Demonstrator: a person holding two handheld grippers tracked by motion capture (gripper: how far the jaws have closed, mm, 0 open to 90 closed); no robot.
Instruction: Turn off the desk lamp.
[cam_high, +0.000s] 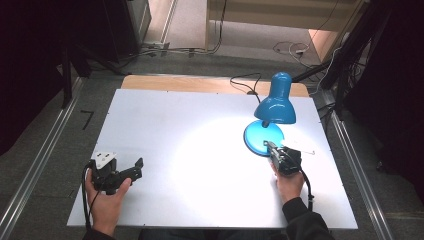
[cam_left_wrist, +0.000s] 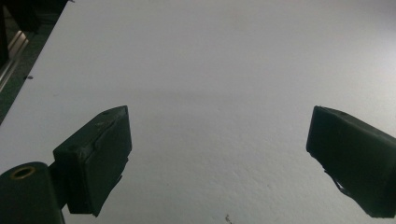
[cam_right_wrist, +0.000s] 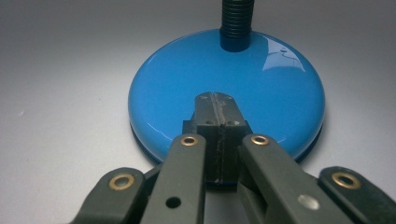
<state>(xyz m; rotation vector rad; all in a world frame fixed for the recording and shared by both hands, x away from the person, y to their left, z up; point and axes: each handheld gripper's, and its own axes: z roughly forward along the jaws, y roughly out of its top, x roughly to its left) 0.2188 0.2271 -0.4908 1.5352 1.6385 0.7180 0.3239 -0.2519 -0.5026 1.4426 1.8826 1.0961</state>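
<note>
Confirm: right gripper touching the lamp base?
Touching. In the right gripper view, the shut right gripper has its tips pressed down on the blue lamp base.

A white table (cam_high: 165, 150) stands on a grey carpeted floor (cam_high: 45, 200), with a strip of bare wood (cam_high: 200, 83) along its far edge. A bright pool of light (cam_high: 215, 150) falls on the middle of the tabletop, while the corners are dimmer. Metal rails (cam_high: 35, 167) run along the floor on both sides of the table. Dark black stands (cam_high: 65, 70) and drapes fill the left and right edges of the room. Beyond the table, cables (cam_high: 285, 48) lie loose on the floor near a pale wooden panel (cam_high: 280, 12), and a lighter strip of floor (cam_high: 187, 22) leads away.
</note>
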